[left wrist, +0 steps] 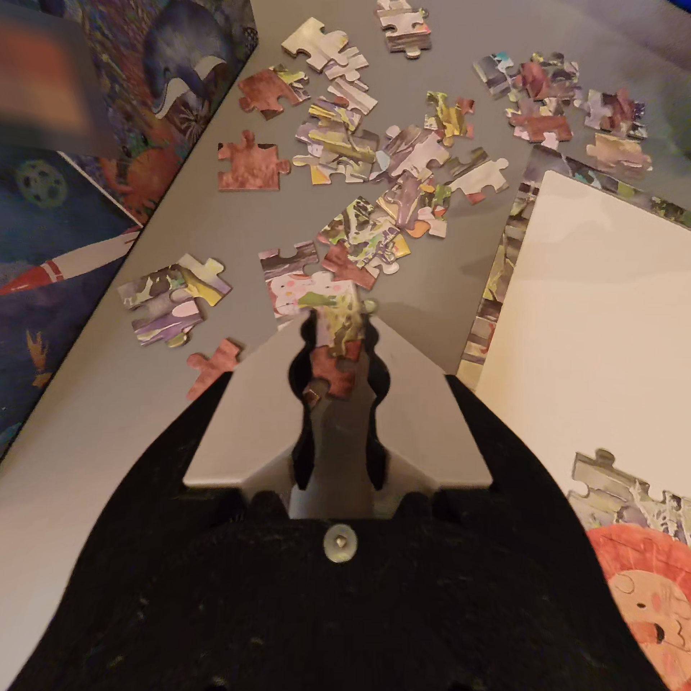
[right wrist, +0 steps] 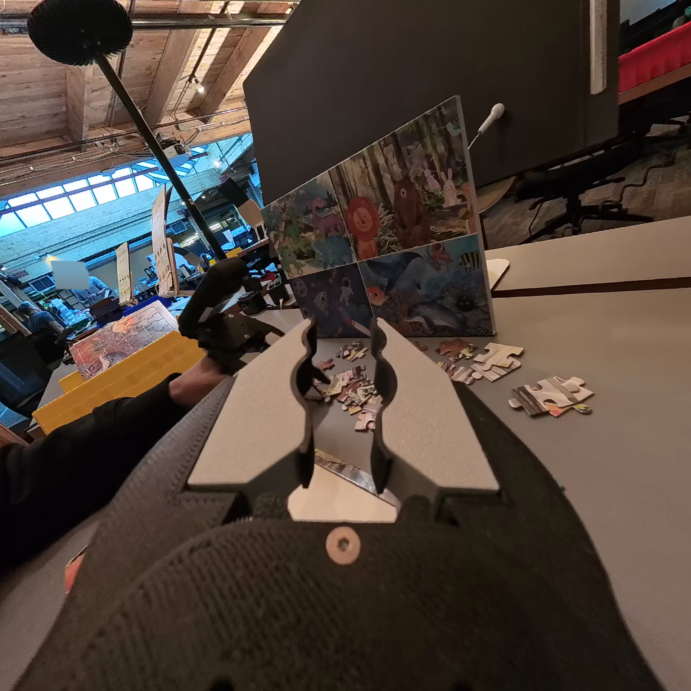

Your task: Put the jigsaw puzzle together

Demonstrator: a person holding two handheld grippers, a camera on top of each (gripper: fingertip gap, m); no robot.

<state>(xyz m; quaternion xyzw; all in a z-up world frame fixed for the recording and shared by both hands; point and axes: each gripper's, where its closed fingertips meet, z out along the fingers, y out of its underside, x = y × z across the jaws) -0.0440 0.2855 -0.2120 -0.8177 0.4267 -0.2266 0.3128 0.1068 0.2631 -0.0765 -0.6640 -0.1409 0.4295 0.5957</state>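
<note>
My left gripper point(left wrist: 338, 318) is shut on a jigsaw piece point(left wrist: 338, 351), green and brown, held between its fingers above the grey table point(left wrist: 112, 411). Many loose pieces point(left wrist: 359, 157) lie scattered ahead of it. At the right lies a white puzzle board point(left wrist: 590, 318) with border pieces along its left edge and a joined patch showing an orange lion point(left wrist: 650, 598) at its near corner. My right gripper point(right wrist: 342, 325) is open and empty, raised over the board's corner point(right wrist: 336, 497). It faces the loose pieces point(right wrist: 355, 392) and the left gripper's body point(right wrist: 220, 310), held in a hand.
The puzzle box point(right wrist: 389, 239) with four pictures stands upright at the back of the table; its side shows in the left wrist view point(left wrist: 123, 112). A small stack of pieces point(right wrist: 549, 400) lies to the right. A yellow bin point(right wrist: 123, 374) sits to the left. A dark partition point(right wrist: 411, 74) stands behind. About 20 cm separates my left fingertips from my right.
</note>
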